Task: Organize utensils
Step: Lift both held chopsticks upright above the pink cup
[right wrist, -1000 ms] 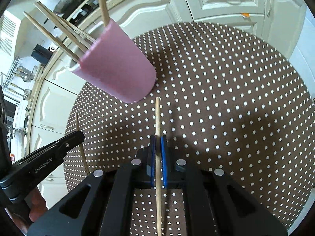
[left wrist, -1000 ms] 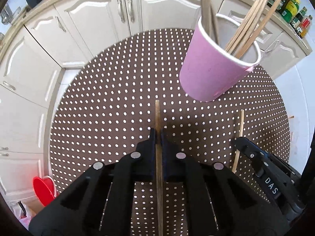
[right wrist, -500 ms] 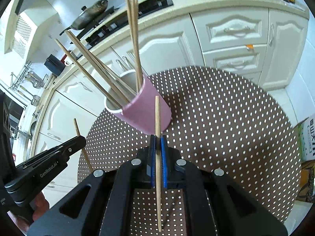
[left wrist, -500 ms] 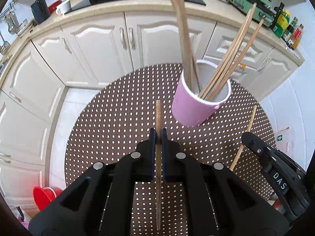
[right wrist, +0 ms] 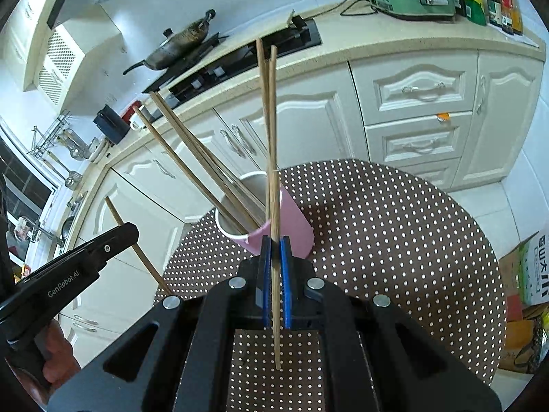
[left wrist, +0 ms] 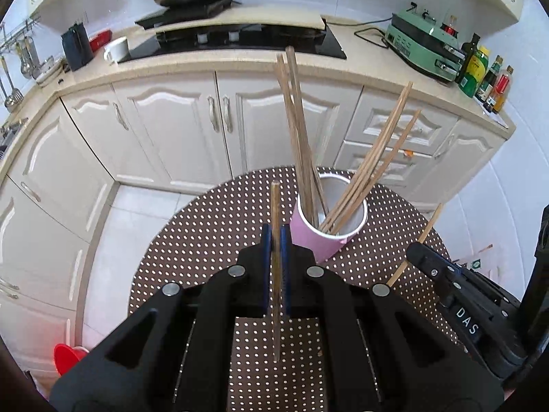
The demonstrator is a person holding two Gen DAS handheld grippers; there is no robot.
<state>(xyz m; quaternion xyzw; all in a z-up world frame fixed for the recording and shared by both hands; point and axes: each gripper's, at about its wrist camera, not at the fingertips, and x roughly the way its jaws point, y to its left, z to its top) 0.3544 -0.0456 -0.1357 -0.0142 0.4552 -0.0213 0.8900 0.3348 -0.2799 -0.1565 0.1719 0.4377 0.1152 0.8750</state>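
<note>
With each gripper point(left wrist: 275, 240) point(right wrist: 274, 243) pinching one chopstick point(left wrist: 275, 257) point(right wrist: 274, 226) above the dotted table point(left wrist: 212, 240), we should tip their lower ends over the pink cup point(left wrist: 319, 240) before letting go.

The right gripper point(right wrist: 274, 250) is clamped on a single wooden chopstick point(right wrist: 273, 206) that runs straight up between its blue pads. Just beyond it a pink cup point(right wrist: 295, 230) stands on the round brown dotted table point(right wrist: 394, 240), with several chopsticks point(right wrist: 192, 161) leaning out to the left and two rising nearly upright. At the near left the left gripper point(right wrist: 113, 237), held in a hand point(right wrist: 51, 360), pinches another chopstick point(right wrist: 137, 247). White cabinets point(right wrist: 308, 127) and a wok point(right wrist: 178, 48) on the stove lie far behind.
</note>
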